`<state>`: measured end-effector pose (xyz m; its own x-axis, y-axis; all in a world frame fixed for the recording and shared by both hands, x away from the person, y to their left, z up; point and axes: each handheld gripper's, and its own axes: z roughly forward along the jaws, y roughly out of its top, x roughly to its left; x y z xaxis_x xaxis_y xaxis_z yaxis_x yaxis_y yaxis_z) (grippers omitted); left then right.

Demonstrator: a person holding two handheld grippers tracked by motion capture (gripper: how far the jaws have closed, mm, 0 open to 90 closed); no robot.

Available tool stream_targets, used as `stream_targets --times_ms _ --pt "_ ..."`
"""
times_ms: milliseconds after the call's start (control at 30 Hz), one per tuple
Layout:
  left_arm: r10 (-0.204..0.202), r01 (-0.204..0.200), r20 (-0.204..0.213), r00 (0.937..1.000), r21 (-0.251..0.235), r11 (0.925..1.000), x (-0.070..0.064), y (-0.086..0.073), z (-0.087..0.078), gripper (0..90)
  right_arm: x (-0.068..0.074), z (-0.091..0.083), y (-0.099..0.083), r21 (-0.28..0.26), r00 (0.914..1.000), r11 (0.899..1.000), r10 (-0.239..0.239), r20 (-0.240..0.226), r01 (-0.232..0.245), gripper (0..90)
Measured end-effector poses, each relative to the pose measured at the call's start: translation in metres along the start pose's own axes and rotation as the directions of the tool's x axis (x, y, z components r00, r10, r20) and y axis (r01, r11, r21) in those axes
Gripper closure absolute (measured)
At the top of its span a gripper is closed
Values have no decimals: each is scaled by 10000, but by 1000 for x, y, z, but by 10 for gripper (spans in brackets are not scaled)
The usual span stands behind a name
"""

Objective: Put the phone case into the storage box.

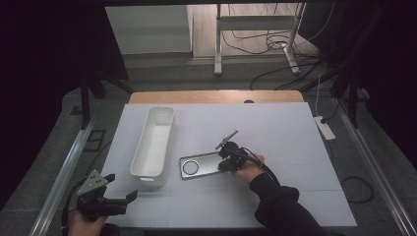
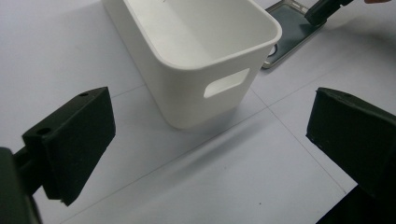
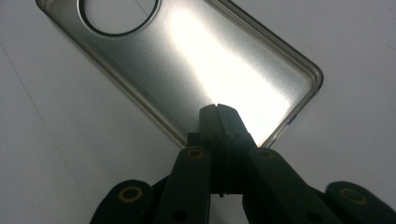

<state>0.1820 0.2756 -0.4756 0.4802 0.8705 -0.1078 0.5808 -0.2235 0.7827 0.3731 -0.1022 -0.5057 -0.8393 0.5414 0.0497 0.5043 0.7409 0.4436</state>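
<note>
Here, part of the scene stays hidden: in the right gripper view the near edge of the phone case (image 3: 196,65) disappears behind the gripper's own pressed-together jaws, so whether they pinch that edge or merely press down on it cannot be told. In the left gripper view the far end of the white bin (image 2: 196,51) is cut off by the top edge, and only a corner of the case (image 2: 292,32) shows beyond it. The room behind the desk is dim, its sides lost in black curtains.

A white sheet covers the desk (image 1: 275,132), with a strip of bare wood along the far edge. Beyond it, a grey floor carries tangled cables, the legs of a metal stand and a white power strip (image 1: 324,127) to the right.

The translucent, grey-tinted case (image 1: 201,164), with a round camera cutout, lies flat near the desk's middle, just right of the long white bin (image 1: 153,142). The right gripper (image 1: 225,158), held by a dark-sleeved arm reaching in from the bottom, angles down onto the case's right end, jaws closed. The left gripper (image 1: 123,189) rests low at the desk's near left corner, jaws spread wide and empty, pointing toward the bin's handle cutout (image 2: 227,82).
</note>
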Motion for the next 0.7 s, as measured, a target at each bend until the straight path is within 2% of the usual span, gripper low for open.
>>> stream_targets --times_ms 200,333,700 --pt "2 -2 -16 10000 10 10000 0 0 0 19 1 -5 -9 38 9999 9999 -147 -75 147 899" --pt "-14 14 -21 10000 13 10000 0 0 0 19 6 -7 -13 137 9998 9999 -48 -178 50 899" --pt "-12 12 -26 10000 33 10000 0 0 0 20 25 -10 -22 247 9968 9992 -283 -747 302 899"
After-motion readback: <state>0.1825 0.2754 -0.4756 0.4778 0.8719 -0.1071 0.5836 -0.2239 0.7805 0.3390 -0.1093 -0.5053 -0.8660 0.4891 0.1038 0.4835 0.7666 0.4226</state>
